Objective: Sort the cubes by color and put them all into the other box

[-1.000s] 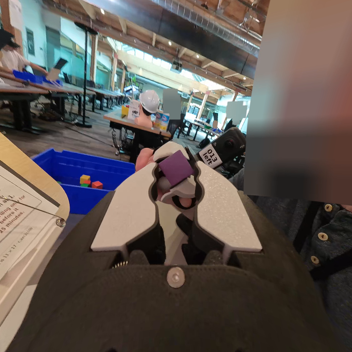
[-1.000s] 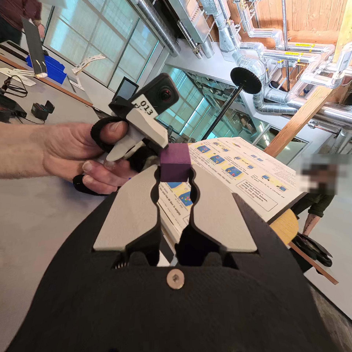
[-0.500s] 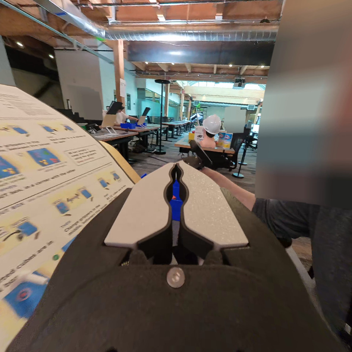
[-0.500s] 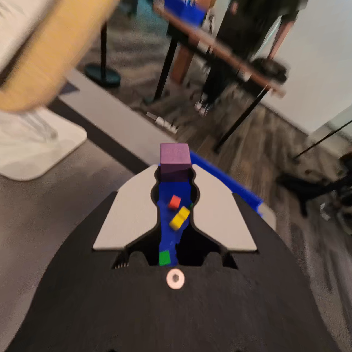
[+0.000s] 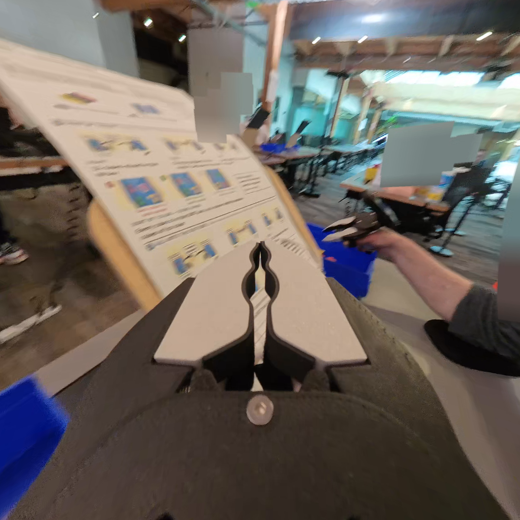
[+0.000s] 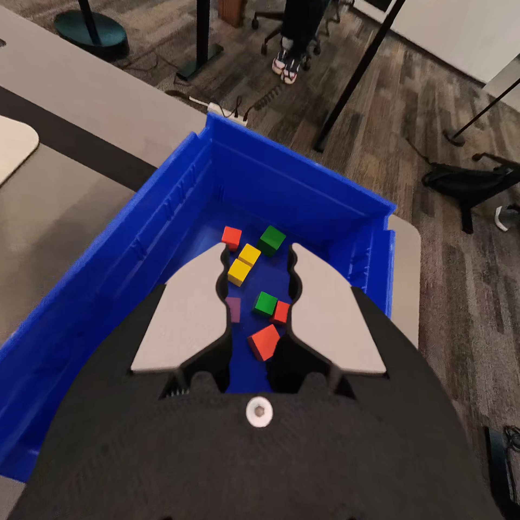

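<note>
- Right tongs [image 6: 257, 250]: the two grey-faced fingers stand apart with nothing between the pads; you hold them over the deep blue plastic box [image 6: 174, 180] on the grey bench [image 6: 70, 92].
- Left tongs [image 5: 260, 247]: the tips meet, nothing clamped; they point at the tilted printed instruction sheet on its wooden board [image 5: 157, 168], away from the cubes.
- Small wooden cubes, on the box floor beneath the right tongs:
  - red cube [image 6: 231, 237], just past the left fingertip;
  - two yellow cubes [image 6: 244, 264], touching, between the fingers near the left one;
  - dark green cube [image 6: 270, 239], beyond the gap;
  - bright green cube [image 6: 264, 303] touching a second red cube [image 6: 280, 311], against the right finger's inner edge;
  - purple cube [image 6: 234, 309], half hidden behind the left finger;
  - tilted red cube [image 6: 264, 341], nearest the palm. It looks off the floor or tipped; I cannot tell which.
- Sorting state, as a judgement: colours lie mixed, only the yellows paired.
- Risks for you:
  - lowering the tongs into this cluster could knock neighbours and scatter the yellow pair;
  - closing on the green could catch the touching red as well;
  - the purple is screened by your own finger, so a blind reach may miss it;
  - the box walls crowd a wide approach.
</note>
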Available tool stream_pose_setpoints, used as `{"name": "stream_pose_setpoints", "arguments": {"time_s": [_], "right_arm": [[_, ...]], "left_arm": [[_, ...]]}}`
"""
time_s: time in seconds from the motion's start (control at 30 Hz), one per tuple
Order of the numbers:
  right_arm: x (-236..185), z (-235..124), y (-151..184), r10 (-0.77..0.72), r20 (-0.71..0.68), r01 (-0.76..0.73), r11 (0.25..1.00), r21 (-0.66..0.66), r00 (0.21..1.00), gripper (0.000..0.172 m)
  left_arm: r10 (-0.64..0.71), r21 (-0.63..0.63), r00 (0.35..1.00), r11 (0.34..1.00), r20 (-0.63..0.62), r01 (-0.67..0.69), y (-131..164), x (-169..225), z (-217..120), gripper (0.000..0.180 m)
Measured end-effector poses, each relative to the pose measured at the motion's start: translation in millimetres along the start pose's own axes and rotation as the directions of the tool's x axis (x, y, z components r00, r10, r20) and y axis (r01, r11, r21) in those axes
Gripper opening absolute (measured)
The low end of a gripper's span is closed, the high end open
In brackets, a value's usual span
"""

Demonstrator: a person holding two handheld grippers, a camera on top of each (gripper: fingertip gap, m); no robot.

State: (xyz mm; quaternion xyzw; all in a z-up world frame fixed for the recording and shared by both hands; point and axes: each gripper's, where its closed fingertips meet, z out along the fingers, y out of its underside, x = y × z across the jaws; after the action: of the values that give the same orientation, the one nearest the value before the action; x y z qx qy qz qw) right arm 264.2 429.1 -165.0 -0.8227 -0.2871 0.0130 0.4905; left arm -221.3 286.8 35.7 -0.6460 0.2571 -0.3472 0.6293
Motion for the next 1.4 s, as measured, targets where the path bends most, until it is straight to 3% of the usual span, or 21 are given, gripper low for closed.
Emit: {"name": "stream_pose_setpoints", "arguments": {"time_s": [0.1, 0.2, 0.33, 0.47, 0.7, 0.77, 0.83, 1.13, 1.3, 1.4], "right_arm": [[-4.8, -2.2, -9.2, -0.037, -0.007, 0.037, 0.999, 0.029, 0.999, 0.037], [-13.4, 0.4, -12.5, -0.078, -0.004, 0.079, 0.997, 0.028, 0.997, 0.036], [-25.2, 4.5, -16.1, -0.114, 0.008, 0.114, 0.993, 0.023, 0.993, 0.037], [-37.8, 7.2, -20.3, -0.143, 0.032, 0.142, 0.989, 0.030, 0.989, 0.036], [-55.2, 14.3, -21.9, -0.177, 0.065, 0.175, 0.984, 0.031, 0.982, 0.037], [-59.3, 14.9, -23.0, -0.183, 0.074, 0.181, 0.983, 0.033, 0.980, 0.036], [-61.9, 15.6, -24.7, -0.190, 0.073, 0.187, 0.982, 0.038, 0.979, 0.036], [-71.2, 17.9, -26.3, -0.213, 0.084, 0.210, 0.977, 0.038, 0.973, 0.035], [-73.6, 18.9, -26.7, -0.219, 0.085, 0.216, 0.975, 0.042, 0.972, 0.034], [-73.0, 18.4, -26.5, -0.224, 0.081, 0.221, 0.974, 0.039, 0.971, 0.034]], "left_arm": [[0.000, -0.136, 0.981, 0.990, 0.194, 0.027, 21.3, -51.1, -22.3, 0.009], [0.036, -0.290, 0.920, 0.953, 0.390, 0.085, 52.0, -105.5, -52.1, 0.020], [0.100, -0.471, 0.791, 0.845, 0.604, 0.253, 111.4, -174.2, -96.6, 0.032], [0.196, -0.571, 0.678, 0.725, 0.708, 0.386, 162.4, -220.5, -137.8, 0.038], [0.144, -0.548, 0.596, 0.601, 0.790, 0.582, 241.1, -263.0, -175.1, 0.039], [0.186, -0.559, 0.563, 0.553, 0.806, 0.618, 253.9, -270.2, -186.1, 0.034], [0.223, -0.561, 0.541, 0.560, 0.811, 0.609, 256.6, -277.3, -190.1, 0.028], [0.250, -0.569, 0.529, 0.548, 0.811, 0.614, 265.1, -288.2, -192.4, 0.034], [0.346, -0.658, 0.564, 0.479, 0.750, 0.580, 272.7, -286.6, -195.1, 0.036], [0.348, -0.685, 0.595, 0.461, 0.724, 0.564, 278.3, -283.7, -189.8, 0.028]]}}
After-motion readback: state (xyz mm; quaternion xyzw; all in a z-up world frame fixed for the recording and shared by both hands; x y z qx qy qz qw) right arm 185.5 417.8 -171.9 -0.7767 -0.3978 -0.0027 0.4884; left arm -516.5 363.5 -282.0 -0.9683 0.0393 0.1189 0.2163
